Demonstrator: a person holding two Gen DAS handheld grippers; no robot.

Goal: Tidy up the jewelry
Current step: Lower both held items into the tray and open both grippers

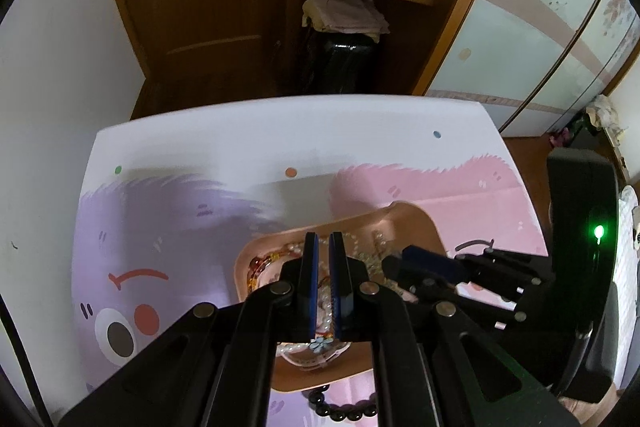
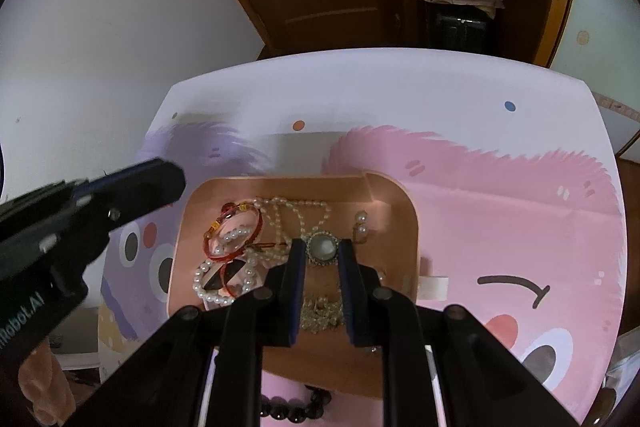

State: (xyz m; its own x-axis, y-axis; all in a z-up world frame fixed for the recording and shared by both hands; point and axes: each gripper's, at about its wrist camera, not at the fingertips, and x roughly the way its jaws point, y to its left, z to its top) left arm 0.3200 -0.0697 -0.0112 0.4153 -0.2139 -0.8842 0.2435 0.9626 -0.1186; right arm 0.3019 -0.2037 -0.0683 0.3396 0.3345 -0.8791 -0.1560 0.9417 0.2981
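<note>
On a white table (image 2: 240,95) printed with a lilac and a pink cartoon creature sits a copper-pink tray (image 2: 400,211) with rounded corners, holding a tangle of jewelry. Both grippers hang over it, pointing steeply down. At the near edge of the tray, on the table, lies a black bead bracelet (image 1: 344,411), partly hidden under the gripper frames.

The left gripper (image 1: 324,239) has its blue-padded fingers (image 1: 312,267) drawn almost together; pearl beads and a small flower piece show in the slit near the base of the fingers, but I cannot tell whether anything is pinched. The right gripper (image 2: 322,247) stands with a narrow gap between its fingers, its tips on either side of a round pale brooch (image 2: 322,247); whether the pads press it I cannot tell.

Inside the tray, a long pearl necklace (image 2: 296,207) sprawls across the middle, a red bangle (image 2: 234,227) lies at its left over a pearl bracelet (image 2: 208,291), and a gold chain (image 2: 322,311) is heaped between the right fingers.
</note>
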